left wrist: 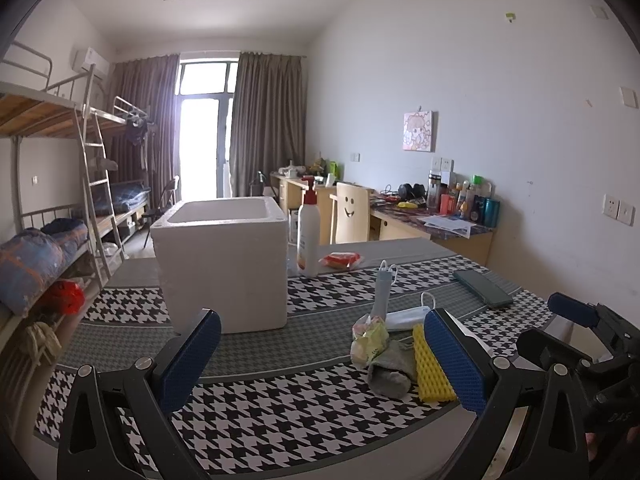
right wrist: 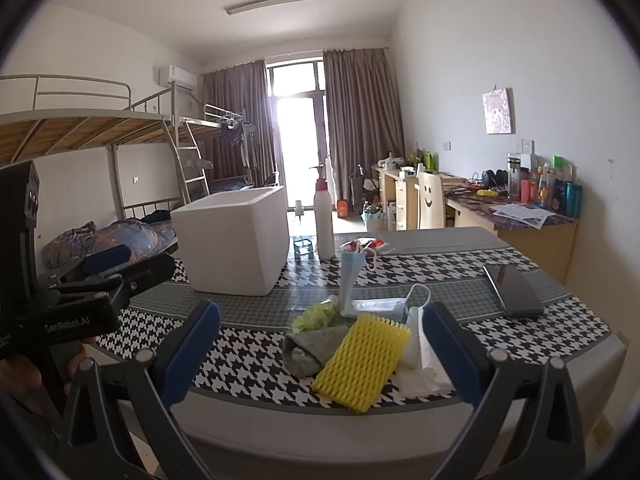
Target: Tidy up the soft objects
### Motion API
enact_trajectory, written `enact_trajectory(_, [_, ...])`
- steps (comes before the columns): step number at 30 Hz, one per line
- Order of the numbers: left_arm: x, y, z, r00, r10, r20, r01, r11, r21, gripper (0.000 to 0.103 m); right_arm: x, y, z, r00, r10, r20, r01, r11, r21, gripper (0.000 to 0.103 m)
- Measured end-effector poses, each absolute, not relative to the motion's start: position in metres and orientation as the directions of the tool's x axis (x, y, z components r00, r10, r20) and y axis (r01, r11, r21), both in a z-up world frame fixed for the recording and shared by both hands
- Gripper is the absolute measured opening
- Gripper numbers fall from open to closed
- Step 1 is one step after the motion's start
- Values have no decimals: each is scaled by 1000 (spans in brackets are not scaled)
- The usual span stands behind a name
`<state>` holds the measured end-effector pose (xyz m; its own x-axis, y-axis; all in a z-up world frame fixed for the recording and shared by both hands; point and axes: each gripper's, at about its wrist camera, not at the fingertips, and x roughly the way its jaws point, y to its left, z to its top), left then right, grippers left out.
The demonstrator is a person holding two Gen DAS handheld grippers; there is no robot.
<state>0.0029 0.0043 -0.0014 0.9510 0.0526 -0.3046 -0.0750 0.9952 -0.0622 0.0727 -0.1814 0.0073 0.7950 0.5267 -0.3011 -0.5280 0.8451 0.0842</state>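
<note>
A pile of soft things lies on the houndstooth tablecloth: a yellow foam net sleeve [right wrist: 362, 364] [left wrist: 430, 368], a grey sock [right wrist: 314, 346] [left wrist: 390, 372], a crumpled green-yellow bag [right wrist: 316, 314] [left wrist: 370, 340], blue and white face masks [right wrist: 376, 302] [left wrist: 406, 316] and white tissue [right wrist: 424, 372]. A white foam box [left wrist: 224, 264] [right wrist: 236, 240] stands open-topped at the left. My left gripper [left wrist: 320, 360] is open and empty, left of the pile. My right gripper [right wrist: 320, 350] is open, low at the table's near edge, with the pile between its fingers' line of sight.
A pump bottle [left wrist: 309, 232] [right wrist: 324, 220] and a red packet [left wrist: 340, 261] stand behind the box. A dark phone [right wrist: 512, 290] [left wrist: 482, 288] lies at the right. Bunk beds stand at the left, desks with clutter along the right wall.
</note>
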Motion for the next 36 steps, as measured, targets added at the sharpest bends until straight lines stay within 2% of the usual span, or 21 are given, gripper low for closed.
enact_trajectory(36, [70,-10,-20,894,-12,-448,-15,998,-57,102,118,-192,-5,783,481,-395,-478,871,114,102])
